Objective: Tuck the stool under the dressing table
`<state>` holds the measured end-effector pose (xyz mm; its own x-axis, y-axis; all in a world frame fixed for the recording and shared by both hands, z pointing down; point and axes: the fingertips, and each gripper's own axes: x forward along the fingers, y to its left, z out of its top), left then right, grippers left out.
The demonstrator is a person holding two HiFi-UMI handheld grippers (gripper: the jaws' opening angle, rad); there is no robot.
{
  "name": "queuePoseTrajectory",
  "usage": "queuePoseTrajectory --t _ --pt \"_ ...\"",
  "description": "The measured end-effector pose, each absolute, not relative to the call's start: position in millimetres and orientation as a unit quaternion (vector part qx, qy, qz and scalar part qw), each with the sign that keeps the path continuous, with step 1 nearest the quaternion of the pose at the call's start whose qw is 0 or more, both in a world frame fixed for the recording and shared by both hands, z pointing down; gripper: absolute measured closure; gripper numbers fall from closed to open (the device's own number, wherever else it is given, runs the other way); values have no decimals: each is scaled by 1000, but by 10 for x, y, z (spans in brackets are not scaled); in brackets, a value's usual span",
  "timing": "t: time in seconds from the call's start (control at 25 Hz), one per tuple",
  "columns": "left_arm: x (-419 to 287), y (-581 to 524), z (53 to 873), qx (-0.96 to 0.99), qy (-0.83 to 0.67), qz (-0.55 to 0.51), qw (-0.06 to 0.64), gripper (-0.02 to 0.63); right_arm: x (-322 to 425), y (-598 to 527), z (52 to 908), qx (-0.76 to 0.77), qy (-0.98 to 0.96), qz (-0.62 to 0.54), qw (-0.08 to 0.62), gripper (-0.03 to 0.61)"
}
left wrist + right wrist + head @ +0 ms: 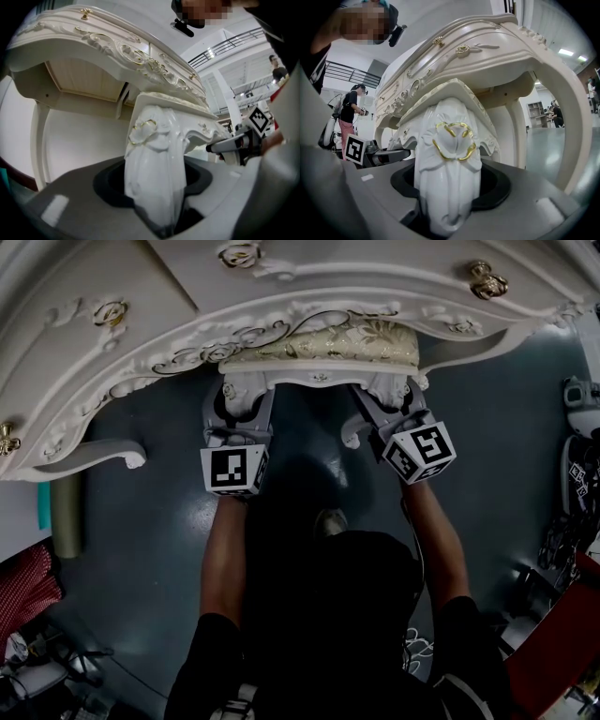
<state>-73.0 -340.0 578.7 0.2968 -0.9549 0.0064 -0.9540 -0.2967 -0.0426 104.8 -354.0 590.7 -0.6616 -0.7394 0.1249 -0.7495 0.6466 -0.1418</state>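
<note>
**Status.** The stool (328,341) is mostly in, and I judge the tuck nearly complete. Most of the seat lies beneath the dressing table (178,292). Only the front strip of gold-patterned cushion and the two front legs show past the table's carved apron. By my reading, what is left is a short push inward if I want the front rail flush, then letting go of both legs and backing out.

**Item 1, left gripper** (240,404): jaws partway closed, pinching the stool's left front leg (157,168) just below its gilt scroll. The white lacquer fills the gap against both grey jaws.

**Item 2, right gripper** (386,399): same arrangement, with the jaws clamped on the right front leg (449,187) and the gripper roughly level.

**Item 3, stool:** upright, set in the table's kneehole.

**Item 4, dressing table:** cream with gold trim and gilt drawer pulls, standing on a dark floor (141,540).

**Item 5, far background:** people (350,105) in an open hall, well apart from the work.
</note>
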Motion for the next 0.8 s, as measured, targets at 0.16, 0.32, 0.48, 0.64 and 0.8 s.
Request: queuePoseTrajectory --t 0.16,0.32,0.48,0.64,0.8 --pt "-737 -3426 5840 -806 592 -9 18 362 1037 -3570 5944 413 -906 85 29 314" --pt "-749 -3464 5909 -805 592 -6 14 362 1029 -3615 6000 412 -907 79 32 314" --pt "-771 -3509 5935 -807 591 -4 20 362 1005 -3650 6018 413 -907 77 31 314" --pt "-786 -3568 5957 -807 590 -2 20 362 995 -3690 6039 418 -905 75 30 314" --pt "-789 -3549 6005 -814 581 -1 18 362 980 -3660 6084 416 -905 76 34 314"
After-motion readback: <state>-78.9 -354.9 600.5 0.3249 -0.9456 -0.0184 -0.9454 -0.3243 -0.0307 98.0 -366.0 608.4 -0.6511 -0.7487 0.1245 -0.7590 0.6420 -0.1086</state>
